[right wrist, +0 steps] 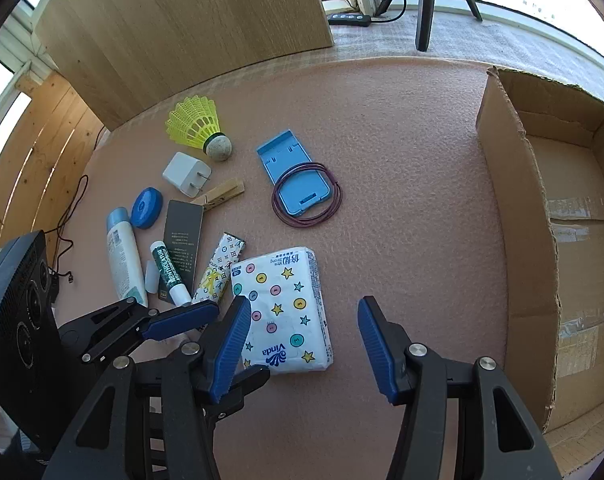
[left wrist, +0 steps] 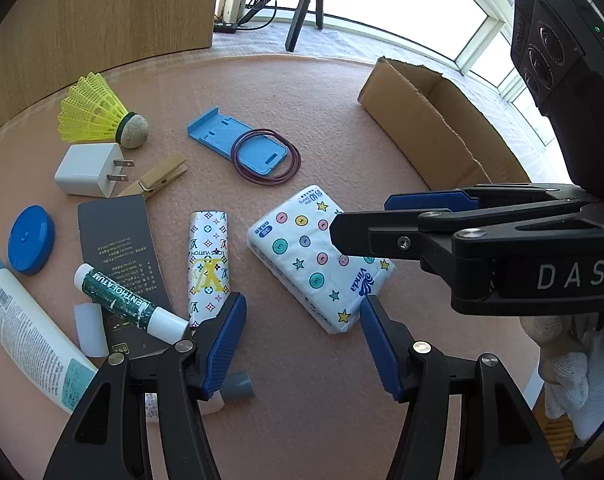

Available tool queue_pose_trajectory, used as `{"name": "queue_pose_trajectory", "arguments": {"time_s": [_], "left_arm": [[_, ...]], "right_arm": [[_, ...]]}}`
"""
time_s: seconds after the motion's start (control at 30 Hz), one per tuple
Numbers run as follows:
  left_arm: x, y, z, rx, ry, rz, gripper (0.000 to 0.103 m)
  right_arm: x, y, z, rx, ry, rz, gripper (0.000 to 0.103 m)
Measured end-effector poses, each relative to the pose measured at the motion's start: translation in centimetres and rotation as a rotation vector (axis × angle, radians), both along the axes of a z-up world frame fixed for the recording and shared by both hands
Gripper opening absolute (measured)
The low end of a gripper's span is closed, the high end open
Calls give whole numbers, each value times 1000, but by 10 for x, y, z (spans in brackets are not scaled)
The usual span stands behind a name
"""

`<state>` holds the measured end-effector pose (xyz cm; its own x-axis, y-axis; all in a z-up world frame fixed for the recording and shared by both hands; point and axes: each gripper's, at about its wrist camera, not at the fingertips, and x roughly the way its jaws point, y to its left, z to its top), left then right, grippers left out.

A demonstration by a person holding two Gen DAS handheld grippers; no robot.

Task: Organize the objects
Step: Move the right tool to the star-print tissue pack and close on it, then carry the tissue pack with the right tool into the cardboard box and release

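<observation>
Fingers (right wrist: 238,340) apart — tissue pack (right wrist: 282,308) between

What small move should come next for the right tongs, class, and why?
Probably ease the right tongs down and a little left over the tissue pack, then close. They are open and empty, the pack lies flat just ahead, nearest of the loose things, and the cardboard box stands open to the right.

Yellow shuttlecock (left wrist: 92,108), light-blue stand (left wrist: 238,142), white tissue pack (left wrist: 322,268) with coloured buttons and stars
</observation>
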<state>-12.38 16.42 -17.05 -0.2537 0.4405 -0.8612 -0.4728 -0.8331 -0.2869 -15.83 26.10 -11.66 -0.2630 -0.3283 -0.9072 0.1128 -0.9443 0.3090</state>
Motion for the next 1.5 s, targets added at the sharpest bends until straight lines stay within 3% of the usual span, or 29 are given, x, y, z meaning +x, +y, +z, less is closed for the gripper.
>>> {"name": "queue_pose_trajectory", "arguments": {"time_s": [0.17,0.33,0.47,0.67,1.03,1.27,1.5], "left_arm": [[-5,3,-4,44,-40,1,63],[-5,2,-7,94,-79,17,62],[2,6,-7,106,-83,0,58],[12,9,-4,106,-80,0,58],[36,27,52,118,40,-29,58],[50,63,85,145,115,-82,58],[55,108,98,168,149,-148,58]], "right_arm": [[-8,-8,-11,12,-31,24,52],[-6,-10,-18,-39,-62,35,48],[2,-11,-18,-55,-62,38,41],[14,-9,-15,-47,-46,24,40],[47,13,37,-63,86,-21,40],[68,46,70,-42,170,-73,40],[78,90,85,-19,206,-144,40]]}}
